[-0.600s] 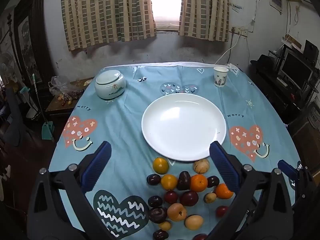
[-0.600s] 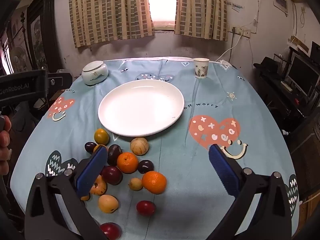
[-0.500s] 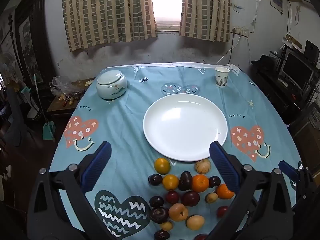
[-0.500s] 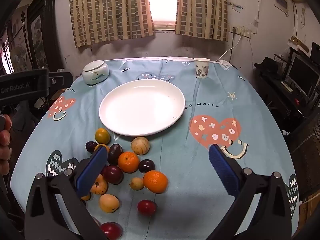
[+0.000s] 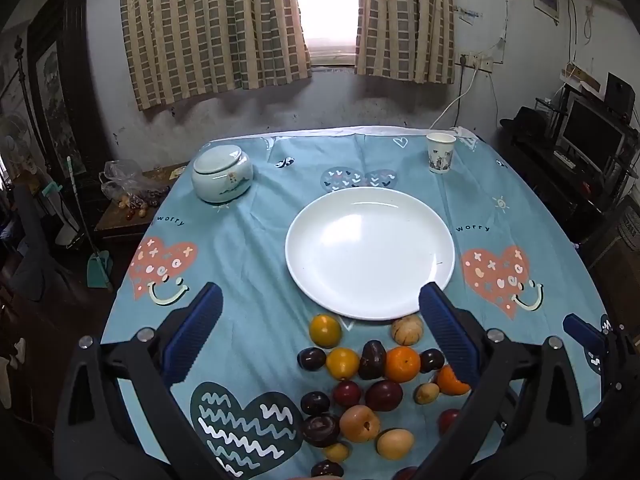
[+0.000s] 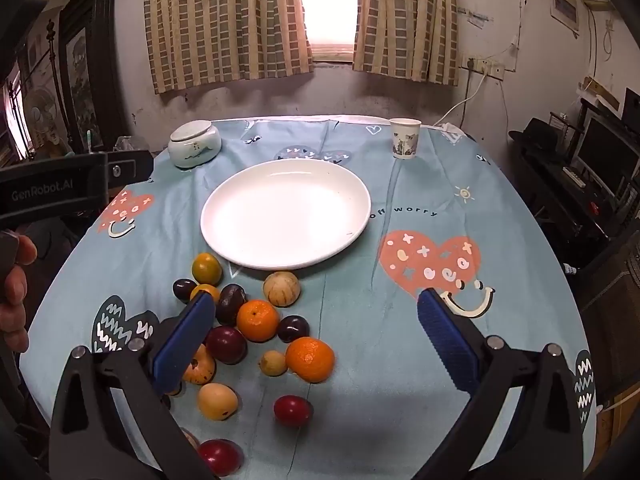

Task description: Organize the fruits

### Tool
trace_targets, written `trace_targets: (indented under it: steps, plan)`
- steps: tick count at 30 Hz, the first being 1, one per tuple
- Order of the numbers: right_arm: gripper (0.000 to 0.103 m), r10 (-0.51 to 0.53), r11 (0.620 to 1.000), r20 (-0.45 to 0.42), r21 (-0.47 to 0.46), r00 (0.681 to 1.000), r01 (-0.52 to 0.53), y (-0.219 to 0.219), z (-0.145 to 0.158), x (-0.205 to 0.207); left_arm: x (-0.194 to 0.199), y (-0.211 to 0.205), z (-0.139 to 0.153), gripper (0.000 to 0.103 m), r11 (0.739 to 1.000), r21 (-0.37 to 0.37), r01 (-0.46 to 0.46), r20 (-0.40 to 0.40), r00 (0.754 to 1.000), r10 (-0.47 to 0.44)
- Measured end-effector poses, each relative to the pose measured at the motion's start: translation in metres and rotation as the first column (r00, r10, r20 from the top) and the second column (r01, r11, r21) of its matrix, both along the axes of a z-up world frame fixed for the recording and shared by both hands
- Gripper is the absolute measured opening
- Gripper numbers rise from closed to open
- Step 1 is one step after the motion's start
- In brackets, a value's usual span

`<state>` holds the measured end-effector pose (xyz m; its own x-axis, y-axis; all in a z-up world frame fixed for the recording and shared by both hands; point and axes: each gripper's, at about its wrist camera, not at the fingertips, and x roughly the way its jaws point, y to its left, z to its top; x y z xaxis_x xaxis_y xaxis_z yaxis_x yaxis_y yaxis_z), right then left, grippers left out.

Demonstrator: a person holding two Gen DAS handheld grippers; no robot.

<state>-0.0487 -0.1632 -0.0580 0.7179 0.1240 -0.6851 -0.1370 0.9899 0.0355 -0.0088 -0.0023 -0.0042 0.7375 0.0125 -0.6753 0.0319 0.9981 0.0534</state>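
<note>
A white plate [image 5: 370, 252] lies bare in the middle of the blue tablecloth, also in the right wrist view [image 6: 286, 214]. Several fruits lie loose in front of it: oranges [image 5: 402, 364] [image 6: 310, 359], dark plums [image 5: 383, 395] [image 6: 225, 344], yellow fruits [image 5: 325, 330] [image 6: 206, 268], a tan round fruit [image 5: 407, 329] [image 6: 281, 288]. My left gripper [image 5: 320, 332] is open and empty, above the fruits. My right gripper [image 6: 316, 336] is open and empty, above the fruits' right side.
A lidded ceramic jar [image 5: 222, 174] stands at the back left and a paper cup [image 5: 440, 152] at the back right. The left gripper's body [image 6: 60, 190] and a hand [image 6: 14, 280] show at the left of the right wrist view. Furniture stands past the table's right edge.
Both views shifted slightly; the plate and fruits sit a little further right in the frames. Both grippers stay open and nothing on the table moved.
</note>
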Motion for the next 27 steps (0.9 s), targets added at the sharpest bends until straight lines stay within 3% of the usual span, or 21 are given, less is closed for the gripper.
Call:
trace_targets:
  steps: [4, 8, 11, 13, 14, 17, 23, 27]
  plan:
    - [0.102, 0.003, 1.000, 0.022, 0.017, 1.000, -0.003, 0.000, 0.003, -0.003, 0.001, 0.000, -0.003, 0.100, 1.000, 0.007, -0.002, -0.016, 1.000, 0.002]
    - [0.102, -0.029, 0.999, 0.160, 0.033, 0.987, 0.024, -0.002, 0.021, -0.016, -0.001, 0.002, -0.004, 0.100, 1.000, 0.003, -0.003, -0.031, 0.999, 0.003]
    - [0.102, -0.089, 0.995, 0.379, 0.067, 0.921, 0.069, -0.009, 0.052, -0.039, -0.003, 0.004, -0.002, 0.100, 1.000, -0.007, -0.003, -0.028, 1.000, 0.003]
    - [0.102, -0.118, 0.992, 0.448, 0.088, 0.886, 0.088, -0.015, 0.069, -0.046, -0.004, 0.004, 0.000, 0.100, 1.000, -0.006, 0.001, -0.024, 1.000, -0.001]
    - [0.102, -0.137, 0.990, 0.449, 0.093, 0.883, 0.106, -0.017, 0.075, -0.046, -0.004, 0.003, 0.000, 0.100, 1.000, -0.007, 0.003, -0.022, 1.000, -0.003]
    - [0.102, -0.101, 0.994, 0.371, 0.083, 0.923, 0.075, -0.019, 0.076, -0.035, -0.004, 0.001, -0.001, 0.100, 1.000, -0.009, 0.011, -0.027, 1.000, -0.011]
    - [0.102, -0.106, 0.993, 0.376, 0.097, 0.920, 0.074, -0.021, 0.074, -0.044, -0.007, -0.001, -0.004, 0.100, 1.000, -0.004, 0.023, -0.032, 0.999, -0.023]
    - [0.102, -0.079, 0.993, 0.326, 0.106, 0.942, 0.047, -0.018, 0.068, -0.042, -0.009, -0.002, -0.005, 0.100, 1.000, 0.000, 0.027, -0.035, 0.999, -0.027]
